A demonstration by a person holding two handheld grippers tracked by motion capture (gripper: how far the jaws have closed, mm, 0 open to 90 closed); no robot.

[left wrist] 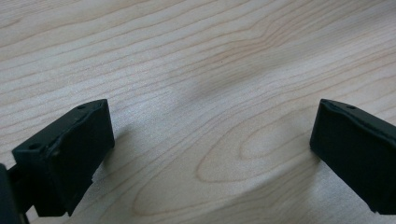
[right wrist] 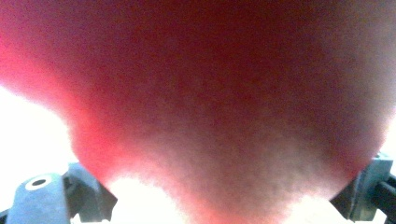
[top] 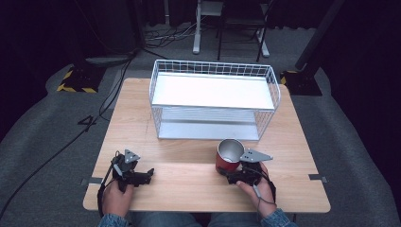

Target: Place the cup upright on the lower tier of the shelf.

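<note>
A red cup (top: 230, 153) with a bare metal inside stands upright on the wooden table (top: 189, 182), near the front and right of centre. My right gripper (top: 226, 170) is at the cup's near side, its jaws around the lower wall. In the right gripper view the red cup (right wrist: 210, 93) is a close blur and hides the jaws. My left gripper (top: 147, 175) rests low over the table at the front left. Its jaws stand wide apart in the left gripper view, with only bare wood (left wrist: 210, 70) between them around the left gripper (left wrist: 210, 149).
A white wire basket rack (top: 215, 97) with a flat white top shelf and a lower shelf stands on the back half of the table, just behind the cup. Black stands, cables and chair legs are on the grey floor beyond.
</note>
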